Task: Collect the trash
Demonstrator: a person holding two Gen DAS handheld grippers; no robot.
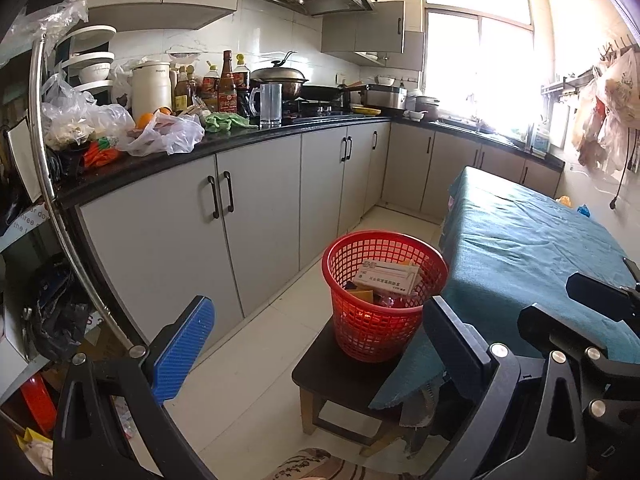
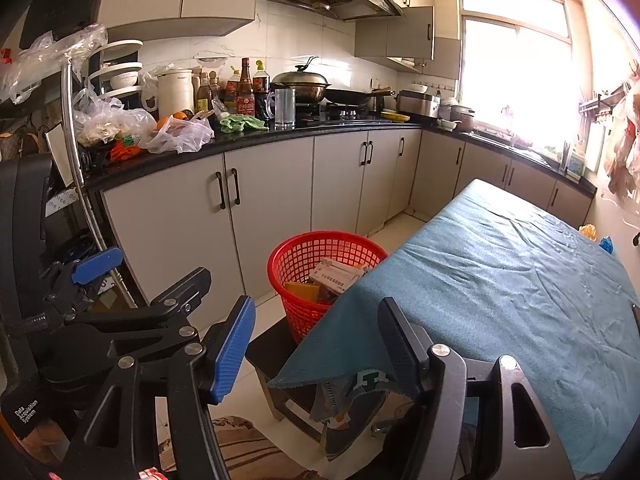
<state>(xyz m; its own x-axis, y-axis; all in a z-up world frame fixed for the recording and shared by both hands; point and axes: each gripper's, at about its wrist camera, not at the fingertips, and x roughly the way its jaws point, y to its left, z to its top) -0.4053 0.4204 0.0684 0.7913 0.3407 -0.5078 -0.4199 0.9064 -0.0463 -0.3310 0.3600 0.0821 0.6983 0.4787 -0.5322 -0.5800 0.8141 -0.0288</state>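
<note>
A red mesh basket (image 1: 384, 300) (image 2: 316, 268) stands on a low dark stool (image 1: 340, 376), beside the table's near corner. Inside it lie a white printed carton (image 1: 390, 278) (image 2: 340, 274) and some yellow pieces (image 2: 304, 292). My left gripper (image 1: 320, 344) hangs in front of the basket and above the stool, open, with nothing between its blue pad (image 1: 184, 352) and black finger. My right gripper (image 2: 316, 348) is open too and holds nothing; it hovers over the table's near corner, to the right of the basket. The left gripper's blue pad (image 2: 98, 264) shows at the left of the right wrist view.
A table under a teal cloth (image 2: 500, 280) fills the right side. Grey cabinets (image 1: 260, 208) run along the left under a black counter (image 1: 248, 138) crowded with plastic bags, bottles, a kettle, a glass mug and a wok. A curved steel rail (image 1: 52, 184) stands at left. White floor tiles lie between.
</note>
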